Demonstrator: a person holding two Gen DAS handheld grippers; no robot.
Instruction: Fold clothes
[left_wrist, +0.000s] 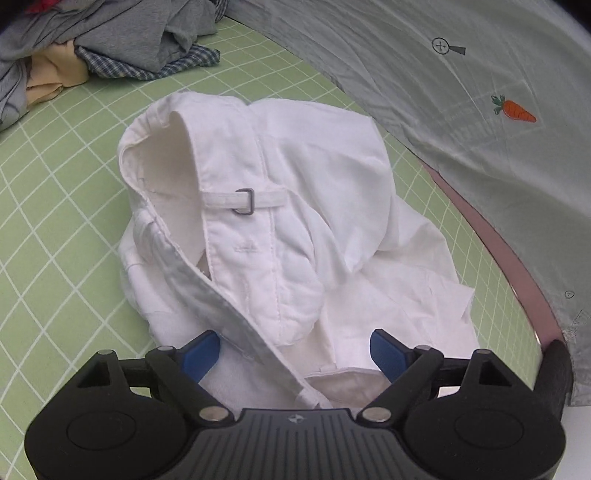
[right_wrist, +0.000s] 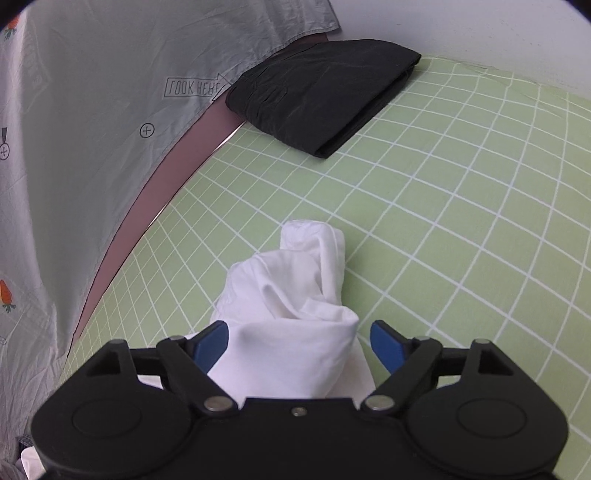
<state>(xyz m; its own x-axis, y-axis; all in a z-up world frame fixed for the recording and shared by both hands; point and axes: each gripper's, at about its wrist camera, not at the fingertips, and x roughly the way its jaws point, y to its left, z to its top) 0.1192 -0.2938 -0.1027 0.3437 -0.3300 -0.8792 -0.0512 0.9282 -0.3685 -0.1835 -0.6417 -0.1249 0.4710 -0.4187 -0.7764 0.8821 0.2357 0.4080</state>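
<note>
both jaws spread wide around crumpled white garment (left_wrist: 280, 229) on green mat (left_wrist: 74, 206).

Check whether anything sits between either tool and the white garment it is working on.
Nothing visible does. The left tool is open with the white garment lying directly between its blue fingers. The right tool is likewise open around a bunched part of the white cloth.

The left gripper (left_wrist: 295, 350) hangs low over the white garment (left_wrist: 258, 221), blue fingers (left_wrist: 201, 352) spread wide to either side of it. The right gripper (right_wrist: 299, 347) hangs low over the garment too, its fingers (right_wrist: 388, 345) equally parted.
</note>
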